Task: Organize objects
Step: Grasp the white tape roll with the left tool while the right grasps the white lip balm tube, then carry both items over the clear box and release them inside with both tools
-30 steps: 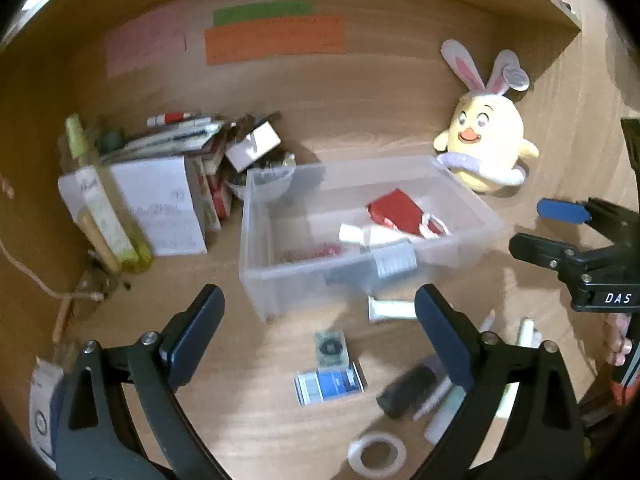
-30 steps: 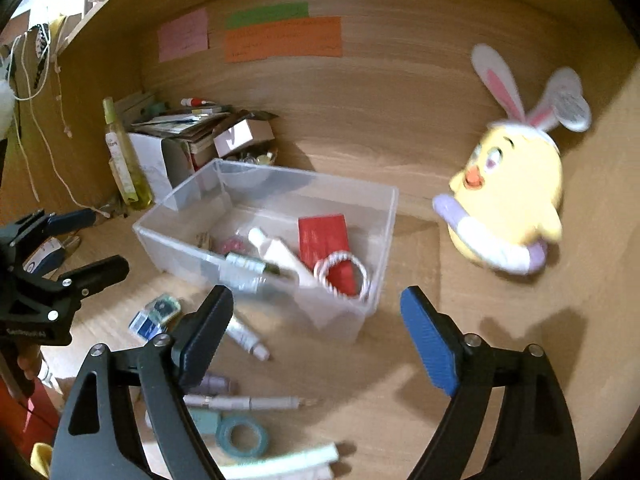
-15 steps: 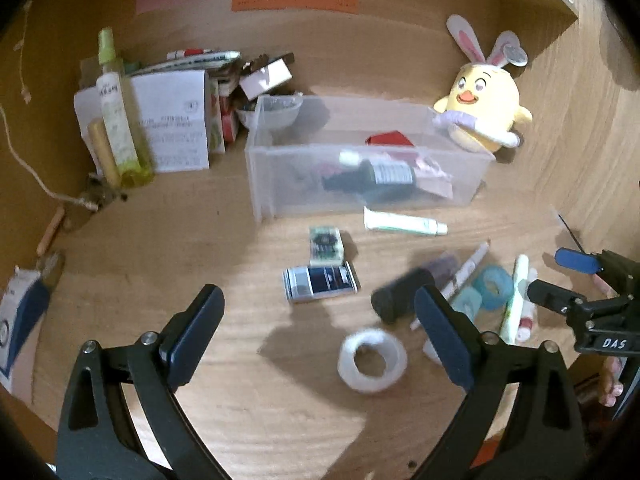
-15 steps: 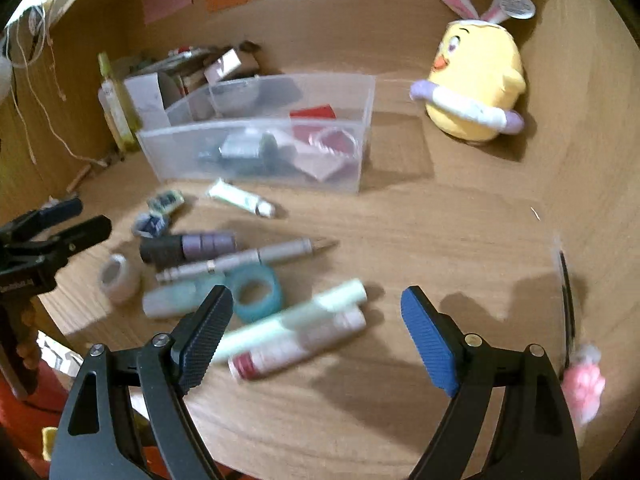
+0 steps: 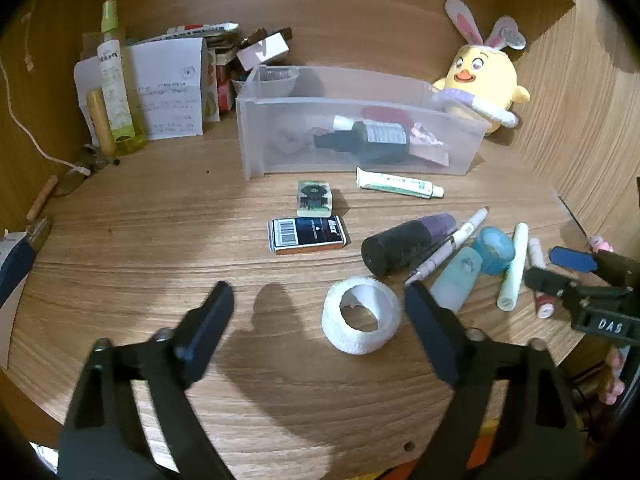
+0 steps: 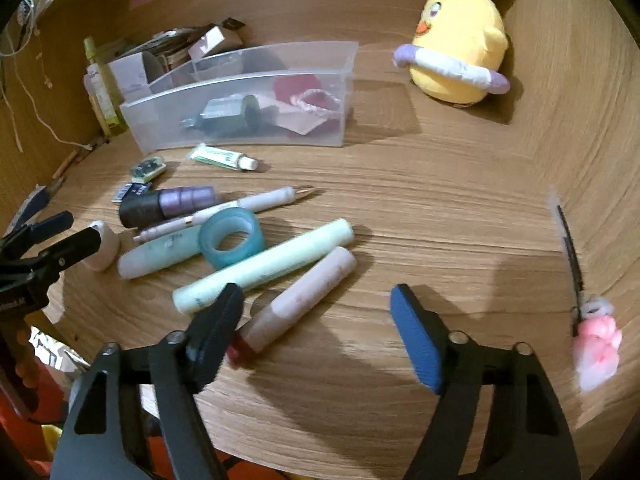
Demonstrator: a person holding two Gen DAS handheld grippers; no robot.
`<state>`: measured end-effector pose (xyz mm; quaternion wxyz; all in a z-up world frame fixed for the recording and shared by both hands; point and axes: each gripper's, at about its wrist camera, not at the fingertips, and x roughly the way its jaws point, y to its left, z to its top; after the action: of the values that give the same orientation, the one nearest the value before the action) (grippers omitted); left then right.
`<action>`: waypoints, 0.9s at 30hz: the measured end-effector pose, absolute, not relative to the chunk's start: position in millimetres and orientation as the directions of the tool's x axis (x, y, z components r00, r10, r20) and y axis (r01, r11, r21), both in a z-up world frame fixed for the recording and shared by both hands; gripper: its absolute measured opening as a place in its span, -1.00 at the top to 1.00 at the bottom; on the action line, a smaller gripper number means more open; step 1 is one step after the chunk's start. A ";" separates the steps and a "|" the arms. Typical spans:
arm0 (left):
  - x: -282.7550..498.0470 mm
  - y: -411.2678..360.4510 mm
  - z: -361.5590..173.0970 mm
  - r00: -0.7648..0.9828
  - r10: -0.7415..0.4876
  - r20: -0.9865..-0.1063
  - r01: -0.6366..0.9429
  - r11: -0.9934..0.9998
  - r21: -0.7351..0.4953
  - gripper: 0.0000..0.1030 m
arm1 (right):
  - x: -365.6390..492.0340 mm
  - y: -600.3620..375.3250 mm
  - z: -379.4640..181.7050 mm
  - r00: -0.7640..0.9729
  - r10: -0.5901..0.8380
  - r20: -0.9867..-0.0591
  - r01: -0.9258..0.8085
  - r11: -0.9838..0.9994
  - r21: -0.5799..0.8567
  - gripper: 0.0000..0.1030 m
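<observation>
Loose items lie on the wooden desk in front of a clear bin [image 5: 256, 136]. In the left wrist view my left gripper [image 5: 320, 308] hangs low over the desk with its jaws closing. A white tape roll [image 5: 362, 320] lies between them, close to the right finger and untouched by the left one. In the right wrist view my right gripper [image 6: 316, 304] is also closing its jaws. A pink tube [image 6: 308, 296] lies between them beside the left finger, next to a pale green tube [image 6: 272, 268]. A teal tape ring [image 6: 232, 236] and a black-purple cylinder [image 6: 168, 204] lie further left.
A yellow plush chick [image 5: 480, 80] sits right of the bin. A green bottle [image 5: 116, 92] and stacked boxes stand at the back left. A blue box [image 5: 306, 234], a small case [image 5: 315, 198] and a white tube [image 5: 400, 183] lie before the bin. Scissors with a pink charm [image 6: 572, 256] lie far right.
Both grippers have sunk toward the desk and tipped down, so the loose items now fill the views. Both pairs of jaws stand narrower than before.
</observation>
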<state>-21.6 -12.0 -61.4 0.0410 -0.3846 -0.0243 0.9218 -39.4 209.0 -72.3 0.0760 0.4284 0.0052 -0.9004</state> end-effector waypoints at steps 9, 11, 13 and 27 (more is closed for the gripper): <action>-25.4 -5.5 -69.8 -0.690 0.106 -0.716 -0.067 -0.994 -0.082 0.25 | -31.7 215.8 -71.3 -0.644 -0.086 -0.760 0.130 -0.991 0.002 0.73; -25.2 -5.8 -69.3 -0.695 0.103 -0.711 -0.065 -0.995 -0.081 0.25 | -31.8 218.5 -71.2 -0.646 -0.101 -0.757 0.135 -0.991 0.017 0.73; -24.3 -6.3 -67.3 -0.701 0.104 -0.706 -0.068 -0.995 -0.079 0.25 | -32.9 221.5 -71.2 -0.648 -0.107 -0.754 0.129 -0.991 0.030 0.73; -39.5 -8.5 -19.8 -0.786 0.098 -0.611 -0.067 -0.995 -0.073 0.25 | -54.5 227.0 -21.6 -0.751 -0.165 -0.639 0.138 -0.986 0.092 0.73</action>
<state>-39.5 -8.5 -19.8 0.0437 -0.3245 -0.0236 0.9446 -54.5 227.0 -21.6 0.0811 0.3433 -0.0195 -0.9355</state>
